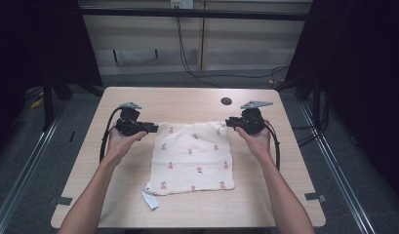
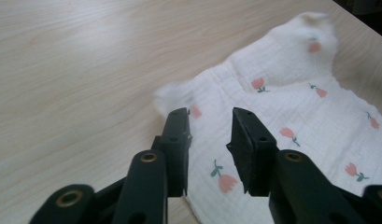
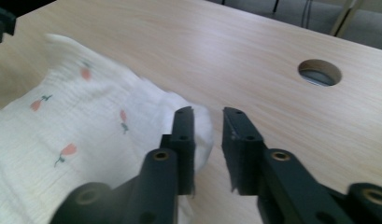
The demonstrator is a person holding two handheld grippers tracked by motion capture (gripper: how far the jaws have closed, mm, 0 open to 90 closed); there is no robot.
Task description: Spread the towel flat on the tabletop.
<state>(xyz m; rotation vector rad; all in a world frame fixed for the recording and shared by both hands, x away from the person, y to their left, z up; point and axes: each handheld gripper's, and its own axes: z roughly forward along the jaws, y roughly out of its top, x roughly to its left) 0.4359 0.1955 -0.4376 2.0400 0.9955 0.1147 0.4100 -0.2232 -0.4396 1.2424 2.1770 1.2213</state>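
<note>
White crinkled-muslin cloth point(image 1: 194, 158) printed with small pink flowers on green stems lies flat and open at mid surface, roughly square, near edge towards the person. A narrow white tag or strip point(image 1: 149, 199) sticks out at its near-left corner; whether it is sewn on or loose cannot be told. Far edge slightly rumpled, both far corners puckered up off the wood. Left tool point(image 1: 153, 128) sits at the far-left corner, right tool point(image 1: 229, 122) at the far-right corner, each held in one hand, black cables trailing back along the forearms. Left gripper view: black jaws point(image 2: 209, 140) parted to a narrow gap, printed cloth point(image 2: 291, 107) lying below and beyond them, pads not pressing on it; cloth corner just ahead of the left jaw, blurred. Right gripper view: jaws point(image 3: 208, 135) likewise parted narrowly, bare wood seen in the gap; bunched corner of the cloth point(image 3: 86, 121) lies against the outer side of the left jaw, nothing pinched. The high view gives the whole outline and the tag, which the gripper views leave out; the gripper views give the jaw gaps and weave texture, too small to read from above. Light wood-grain surface point(image 1: 138, 204) carries a round cable hole point(image 1: 226, 101) at the far edge, also in the right gripper view point(image 3: 319, 72). No containers on the surface. Grey floor and dark frame rails around it.
</note>
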